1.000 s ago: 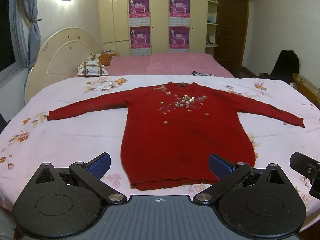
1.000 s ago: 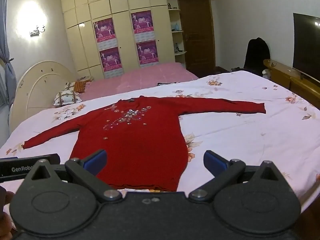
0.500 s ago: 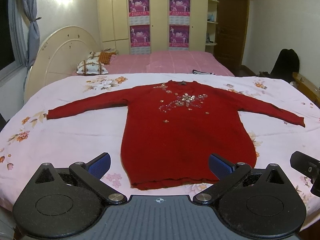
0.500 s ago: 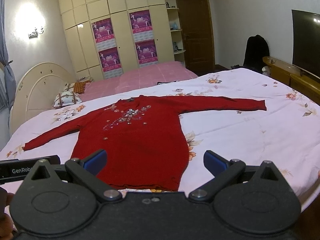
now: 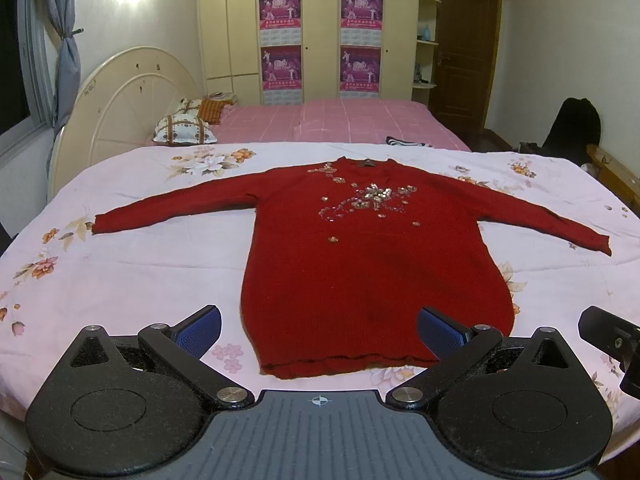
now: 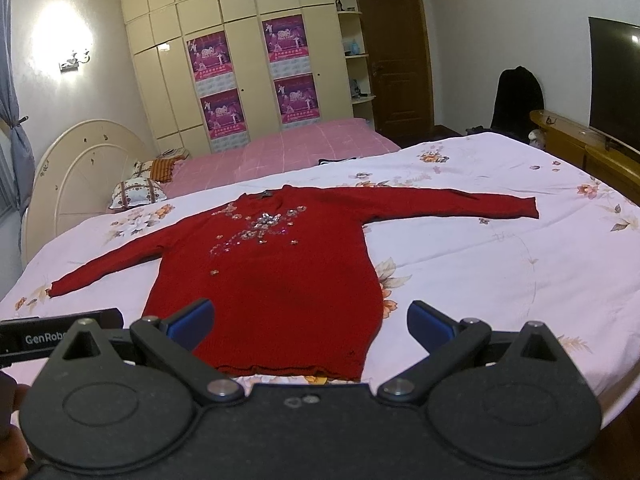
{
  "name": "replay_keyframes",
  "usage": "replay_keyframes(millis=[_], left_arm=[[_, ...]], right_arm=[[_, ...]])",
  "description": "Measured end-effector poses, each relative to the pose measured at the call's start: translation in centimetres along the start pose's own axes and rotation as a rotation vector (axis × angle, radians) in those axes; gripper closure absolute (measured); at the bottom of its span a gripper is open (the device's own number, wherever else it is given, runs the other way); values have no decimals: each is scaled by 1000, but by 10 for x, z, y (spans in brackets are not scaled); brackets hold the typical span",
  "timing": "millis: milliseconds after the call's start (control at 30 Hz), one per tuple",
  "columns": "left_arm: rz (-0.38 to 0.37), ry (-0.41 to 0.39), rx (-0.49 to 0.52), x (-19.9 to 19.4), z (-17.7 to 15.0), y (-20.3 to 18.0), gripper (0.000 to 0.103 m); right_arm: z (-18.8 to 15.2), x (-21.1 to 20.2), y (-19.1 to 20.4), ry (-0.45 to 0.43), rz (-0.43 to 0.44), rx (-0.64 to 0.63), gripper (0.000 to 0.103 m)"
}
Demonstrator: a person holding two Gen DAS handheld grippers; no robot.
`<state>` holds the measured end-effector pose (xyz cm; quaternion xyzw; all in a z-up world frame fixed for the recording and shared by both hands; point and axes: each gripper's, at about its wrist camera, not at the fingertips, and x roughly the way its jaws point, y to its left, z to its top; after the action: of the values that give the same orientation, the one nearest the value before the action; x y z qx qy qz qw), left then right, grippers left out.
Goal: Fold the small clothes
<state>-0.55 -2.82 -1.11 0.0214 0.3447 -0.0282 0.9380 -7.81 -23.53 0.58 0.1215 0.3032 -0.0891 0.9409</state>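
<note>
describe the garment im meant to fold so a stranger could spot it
On the near bed with the floral sheet lies a red sweater, spread flat with both sleeves out. It is the only red thing there, with sequin flowers across its chest.

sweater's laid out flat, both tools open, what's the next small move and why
Probably reach the left tool out to the left sleeve cuff and pinch it, ready to fold across the body. The red sweater lies flat on the bedspread with both sleeves spread wide, and both the left and right tool hang open near the hem, holding nothing.
</note>
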Motion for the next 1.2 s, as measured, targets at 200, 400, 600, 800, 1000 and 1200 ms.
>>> replay_keyframes(millis=[200,400,600,800,1000,1200], left_arm=[[1,-1,0,1,0,0,0],[3,-5,2,1,1,-3,0],[3,-4,0,2,2,-4,0],[6,-2,-6,3,3,-3,0],[13,-1,-11,5,3,-1,0],[17,3,-14,9,6,1,0]], right_arm=[[0,2,0,1,-1,2,1],[0,1,0,1,-1,3,1],[0,2,0,2,-3,2,1],[0,2,-1,4,1,4,1],[1,5,1,7,4,3,1],[2,8,3,13,8,4,1]])
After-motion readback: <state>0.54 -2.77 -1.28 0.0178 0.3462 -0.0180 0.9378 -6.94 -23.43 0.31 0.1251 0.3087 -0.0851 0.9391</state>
